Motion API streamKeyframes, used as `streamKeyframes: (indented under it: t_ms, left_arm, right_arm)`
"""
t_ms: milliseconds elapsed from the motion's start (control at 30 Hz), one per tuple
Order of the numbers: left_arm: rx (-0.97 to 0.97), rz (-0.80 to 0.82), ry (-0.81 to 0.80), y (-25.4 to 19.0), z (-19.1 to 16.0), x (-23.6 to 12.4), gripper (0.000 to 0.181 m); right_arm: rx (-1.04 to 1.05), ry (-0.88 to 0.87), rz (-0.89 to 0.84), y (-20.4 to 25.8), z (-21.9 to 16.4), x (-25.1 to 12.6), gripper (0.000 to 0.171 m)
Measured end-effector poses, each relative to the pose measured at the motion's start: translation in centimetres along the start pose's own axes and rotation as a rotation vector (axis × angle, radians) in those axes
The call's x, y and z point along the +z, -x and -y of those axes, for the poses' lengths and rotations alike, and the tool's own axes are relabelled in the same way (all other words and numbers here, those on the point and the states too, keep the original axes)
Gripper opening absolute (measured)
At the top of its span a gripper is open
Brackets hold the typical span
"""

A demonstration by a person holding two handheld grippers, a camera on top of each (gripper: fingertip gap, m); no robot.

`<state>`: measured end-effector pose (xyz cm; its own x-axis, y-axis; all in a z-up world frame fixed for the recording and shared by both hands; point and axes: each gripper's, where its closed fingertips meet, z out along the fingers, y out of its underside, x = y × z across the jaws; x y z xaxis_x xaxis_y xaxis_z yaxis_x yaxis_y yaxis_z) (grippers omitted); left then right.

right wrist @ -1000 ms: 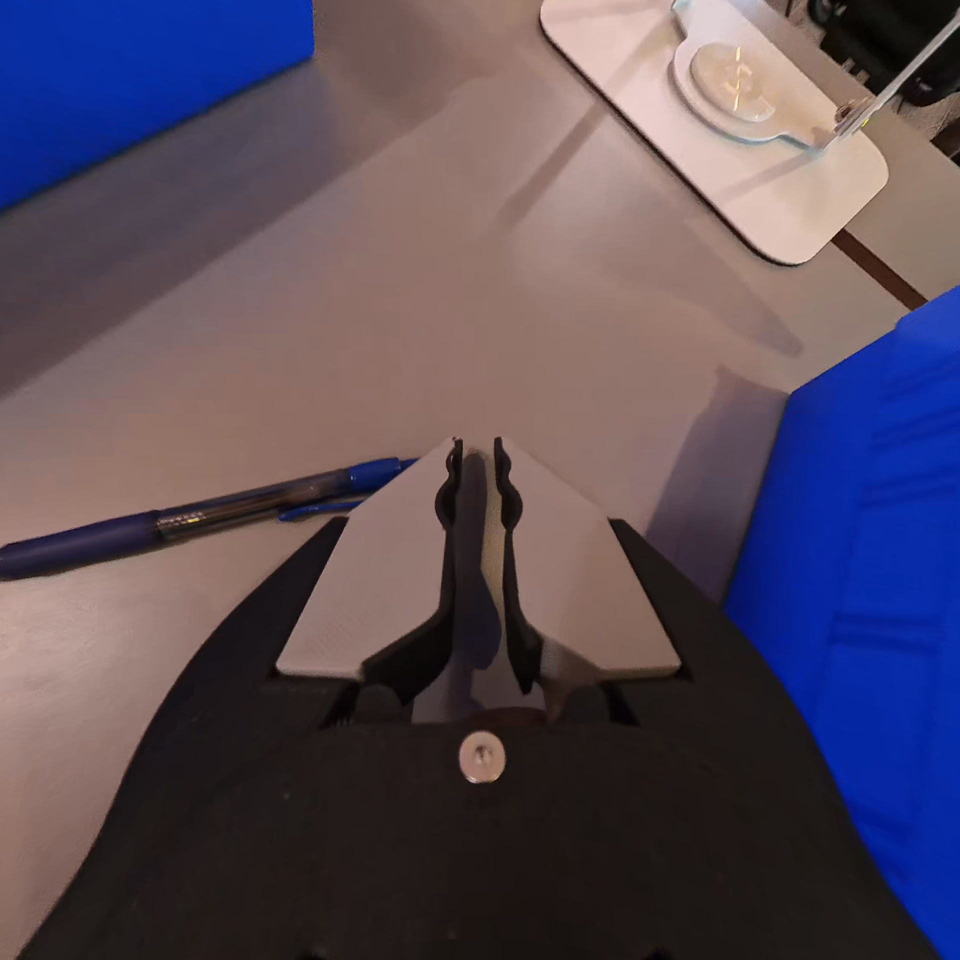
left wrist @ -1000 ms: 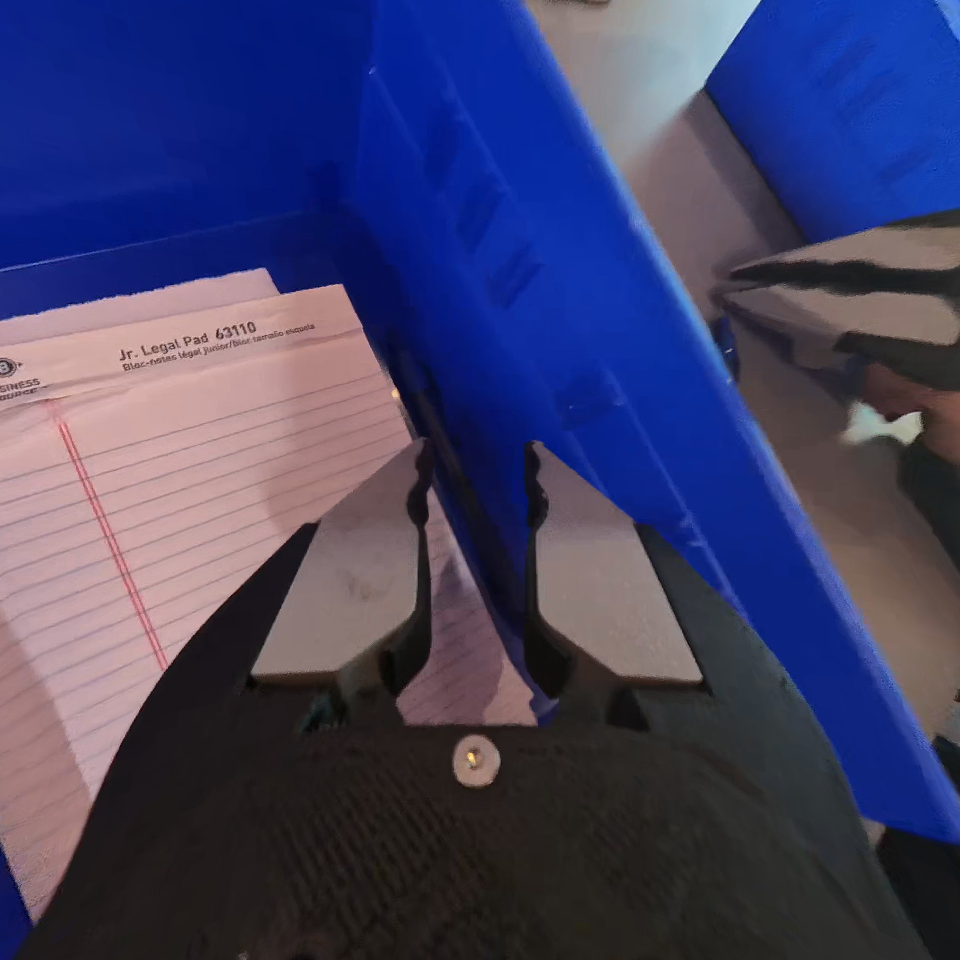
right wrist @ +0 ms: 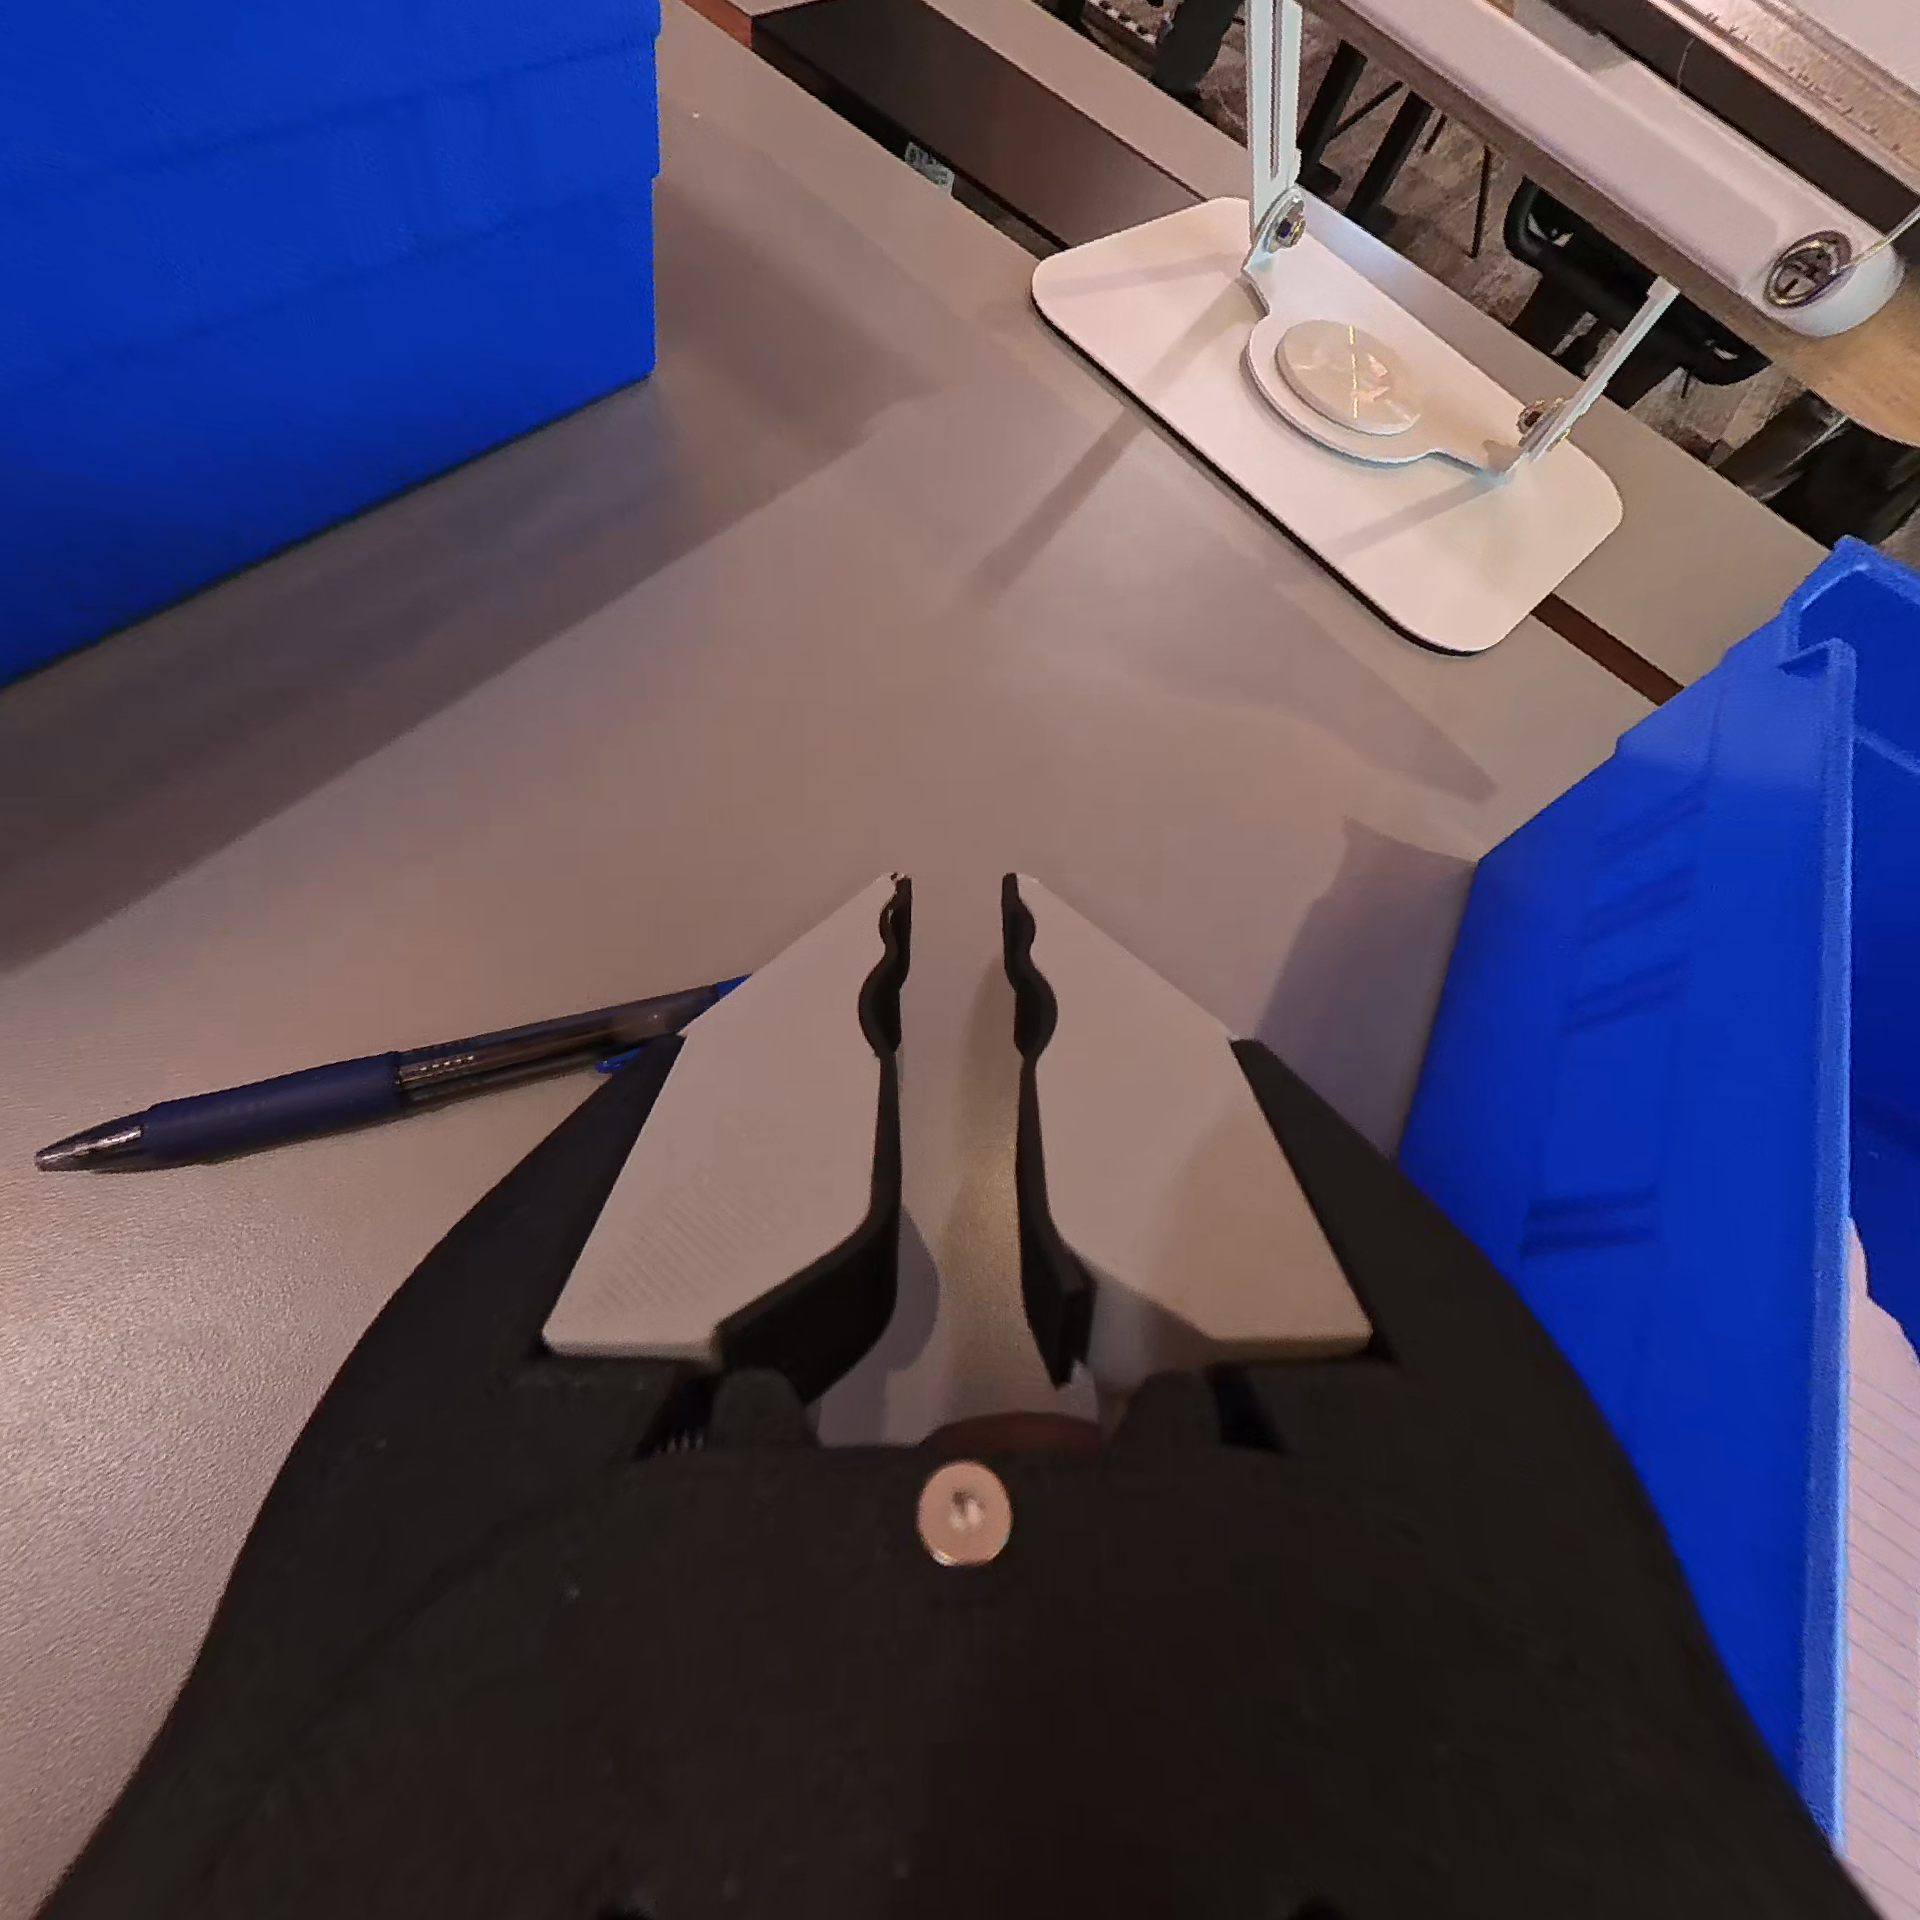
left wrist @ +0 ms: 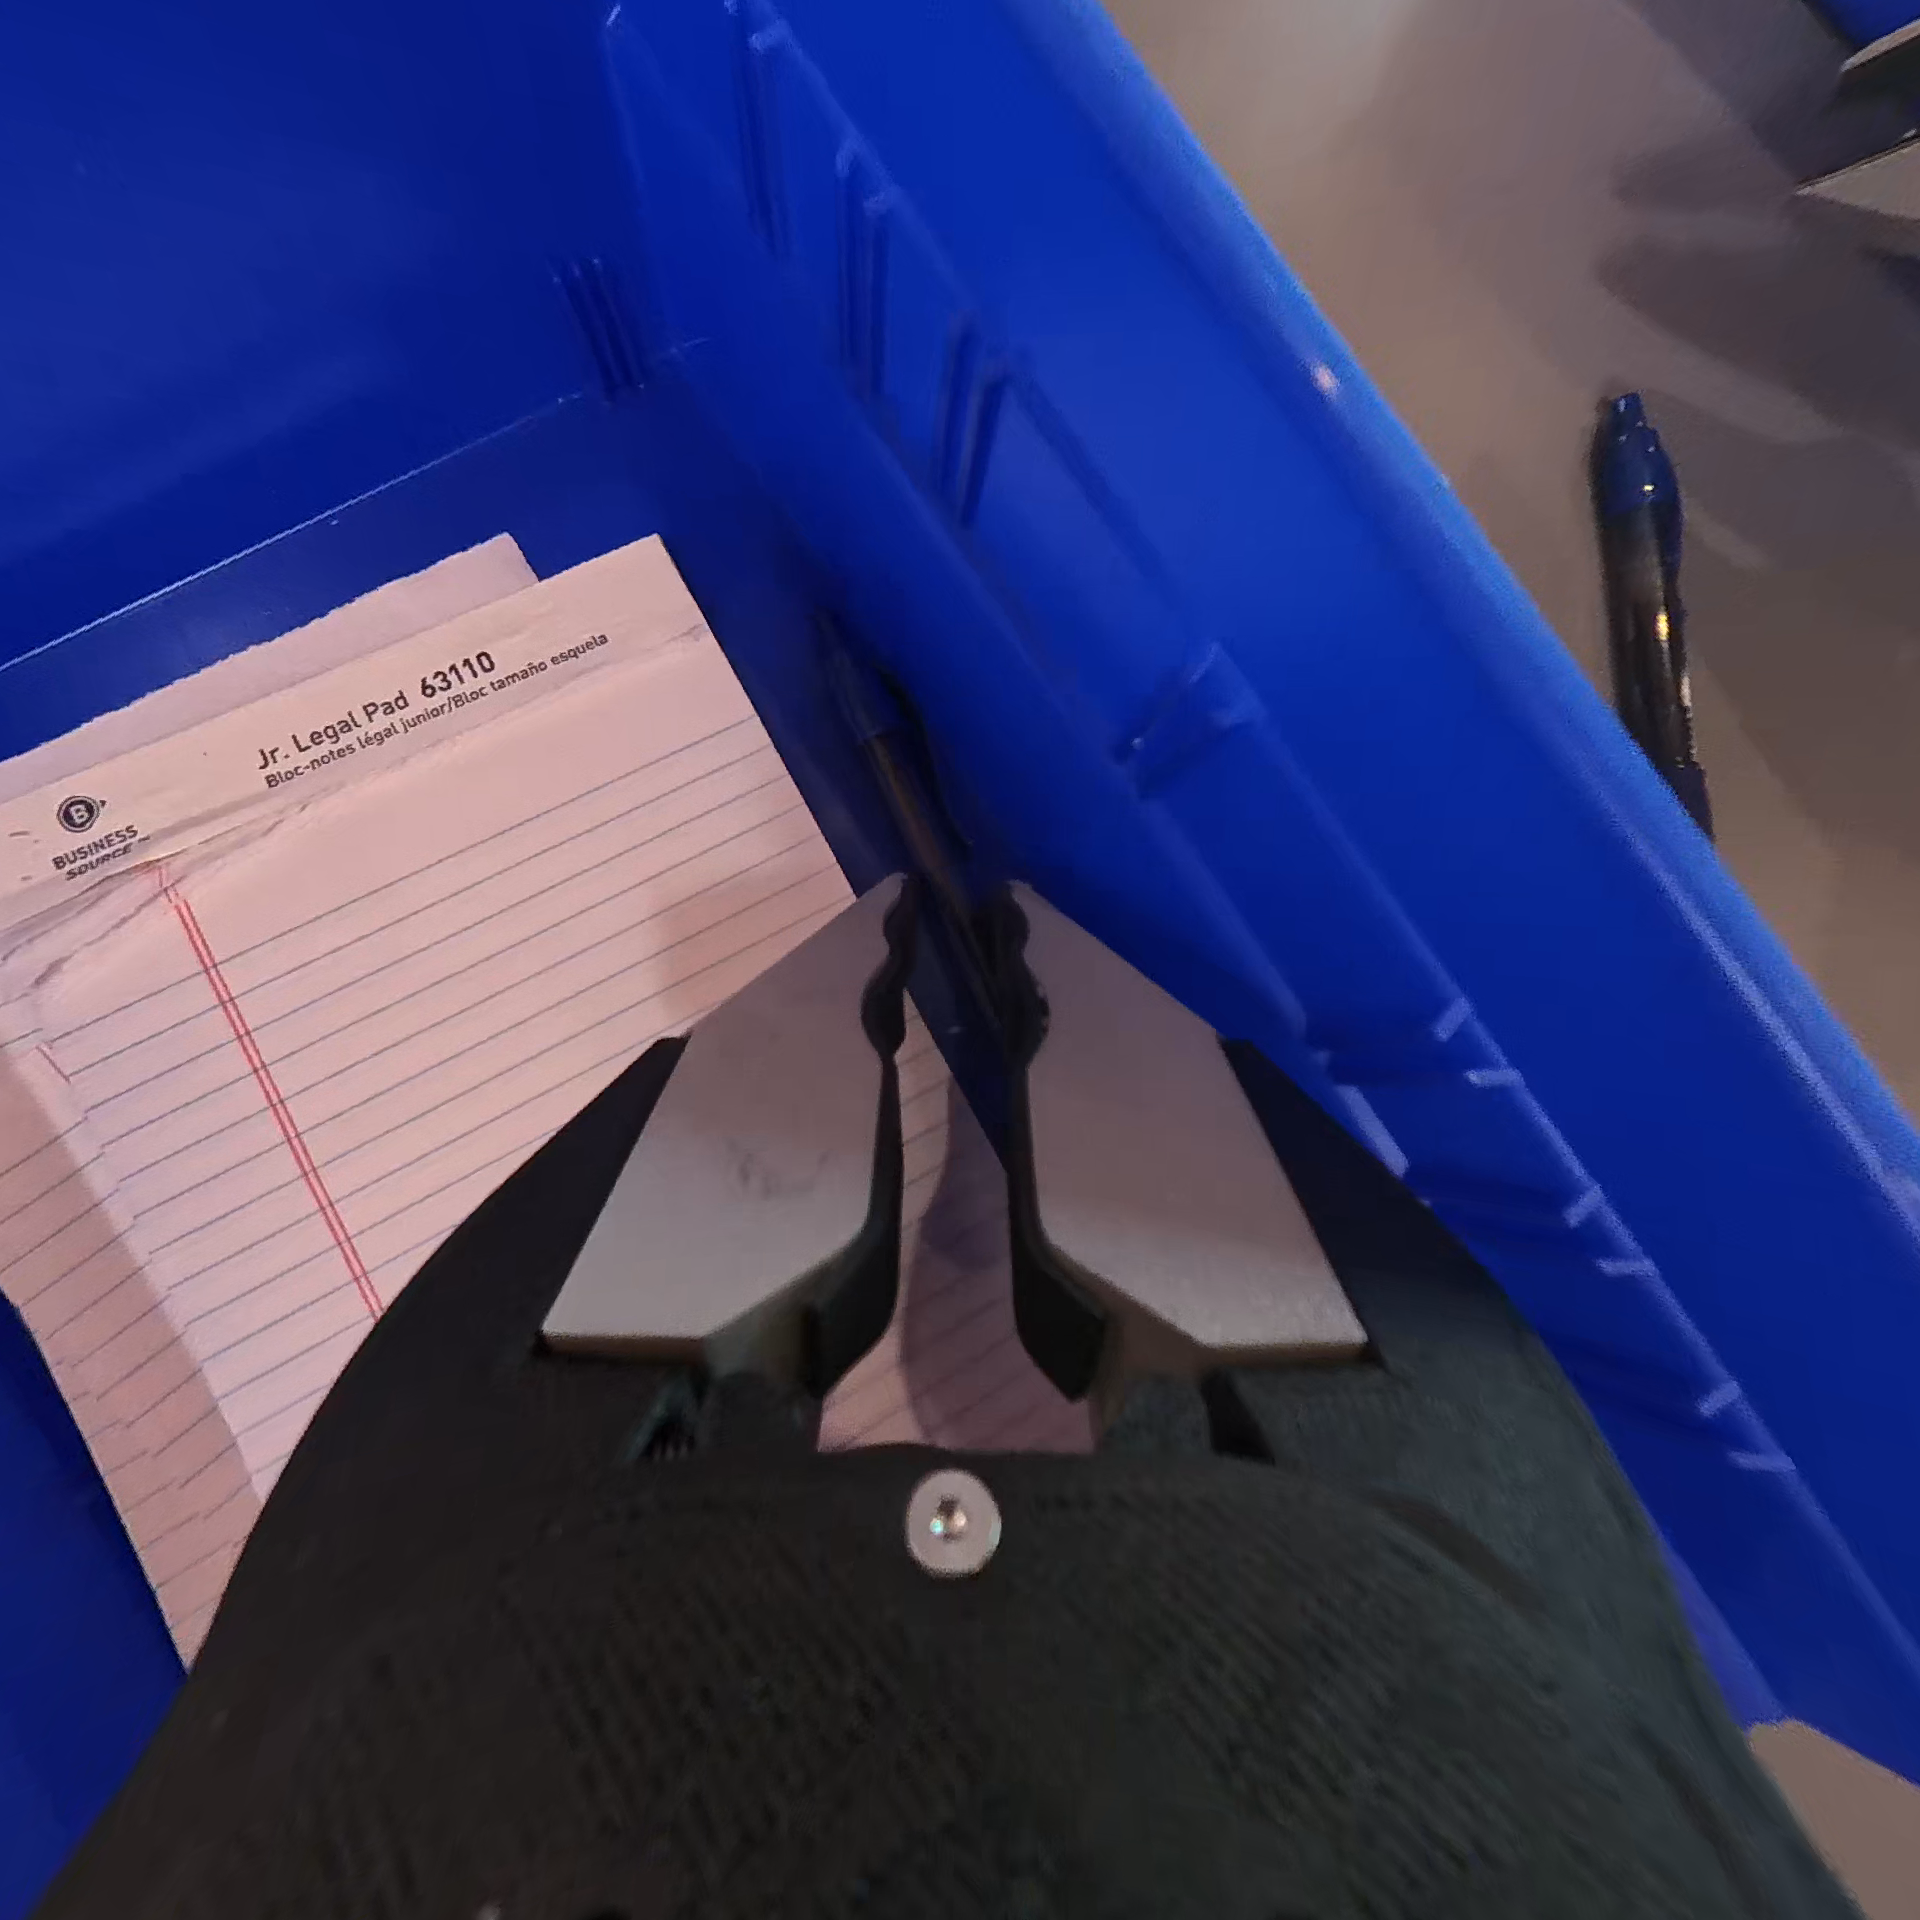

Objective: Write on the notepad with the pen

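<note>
Blue pen (right wrist: 416, 1070): lying flat on grey surface (right wrist: 727, 675), tip toward left, rear end hidden behind my right tongs (right wrist: 956, 894). Not picked up.
Notepad (left wrist: 468, 987): white, ruled, red margin; flat on floor of blue bin (left wrist: 1143, 520), page blank as far as I can see. Loose sheet tucked behind its top.
Progress: nothing written, pen and pad well apart w/ bin wall between. Left to do, I judge: grab pen, reach pad, write.
Right tongs: slightly spread, empty, just beside pen.
Left tongs (left wrist: 958, 914): inside bin by its wall, narrowed round a thin dark rod; can't tell if pinching it or what it is.
Also: 2nd blue bin (right wrist: 312, 260), white stand base (right wrist: 1195, 343).
Vs 1 s ago: left tongs closed in approx. by half and sit nearer the wall; right tongs opened a touch, view tipped up so more of stand shows; pen unmoved.
</note>
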<state>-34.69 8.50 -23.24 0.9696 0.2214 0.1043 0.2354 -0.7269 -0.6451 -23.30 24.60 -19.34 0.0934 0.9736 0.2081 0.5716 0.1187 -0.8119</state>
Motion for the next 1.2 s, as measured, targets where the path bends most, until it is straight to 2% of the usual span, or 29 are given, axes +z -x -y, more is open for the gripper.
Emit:
streamKeyframes:
  t_ms: [167,300,433,533,633,800,900,1100,1167,1200]
  left_arm:
    - [0.032,0.044,0.005,0.3,0.3,-0.4,0.011]
    - [-0.080,-0.005,-0.268,1.1,4.2,-3.6,0.008]
    - [-0.131,-0.157,-0.539,0.5,7.3,-7.8,0.008]
    - [-0.067,-0.352,-0.734,-2.6,9.4,-11.5,0.008]
    - [0.052,-0.498,-0.846,-6.4,10.1,-14.4,0.008]
    - [0.115,-0.547,-0.833,-9.4,10.2,-14.5,0.007]
    - [0.155,-0.617,-0.786,-11.3,9.7,-13.9,0.007]
    - [0.214,-0.657,-0.734,-14.0,9.2,-12.8,0.007]
    - [0.229,-0.644,-0.720,-14.6,9.1,-12.2,0.007]
    - [0.233,-0.628,-0.713,-14.8,9.1,-11.9,0.008]
  right_arm:
    - [-0.009,-0.008,0.002,0.3,0.2,-0.1,0.014]
    - [0.021,-0.061,0.068,1.3,1.2,-0.6,0.014]
    - [0.128,-0.177,0.299,4.5,3.3,-2.0,0.021]
    - [0.196,-0.285,0.486,7.0,5.4,-3.8,0.026]
    - [0.206,-0.390,0.588,8.7,7.3,-5.9,0.030]
    - [0.149,-0.483,0.611,10.8,8.9,-7.5,0.032]
    - [0.105,-0.493,0.621,12.3,9.2,-7.6,0.036]
    - [0.057,-0.498,0.607,13.9,9.5,-7.6,0.037]
    - [0.067,-0.489,0.619,14.0,9.4,-7.4,0.028]
    - [0.064,-0.477,0.637,14.2,9.3,-7.5,0.012]
